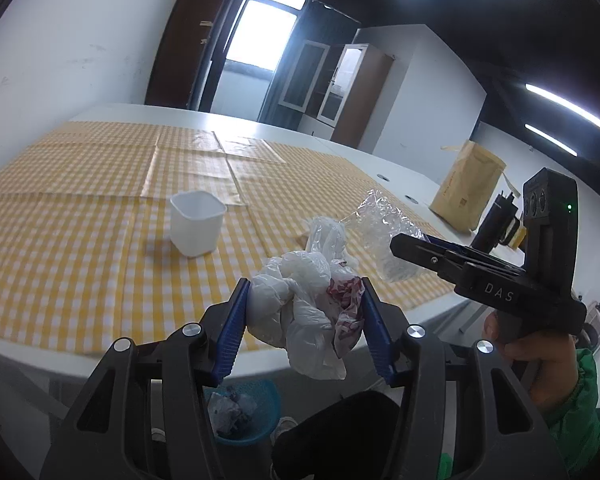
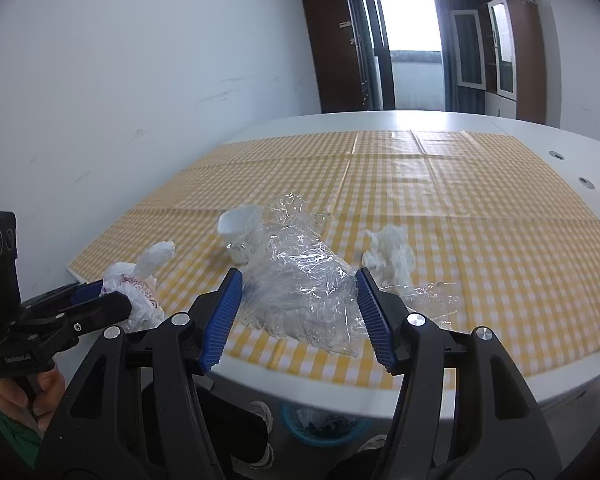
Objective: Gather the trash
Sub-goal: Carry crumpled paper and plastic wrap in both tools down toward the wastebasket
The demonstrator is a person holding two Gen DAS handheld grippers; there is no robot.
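My left gripper (image 1: 305,322) is shut on a crumpled white plastic bag (image 1: 304,300) with a red print, held above the near edge of the table. The same bag (image 2: 134,286) and the left gripper (image 2: 104,298) show at the left of the right wrist view. My right gripper (image 2: 299,318) is shut on a wad of clear plastic wrap (image 2: 300,292). In the left wrist view, the right gripper (image 1: 404,246) and its wrap (image 1: 384,224) appear on the right. A blue basket (image 1: 246,410) with trash in it stands on the floor below the table edge, also visible as the basket (image 2: 324,426).
A white plastic cup (image 1: 198,222) stands on the yellow checked tablecloth (image 1: 80,208). A crumpled white tissue (image 2: 390,254) lies right of the wrap. A brown paper bag (image 1: 466,190) stands at the far right of the white table (image 2: 520,380). A hand in a green sleeve (image 1: 580,412) holds the right gripper.
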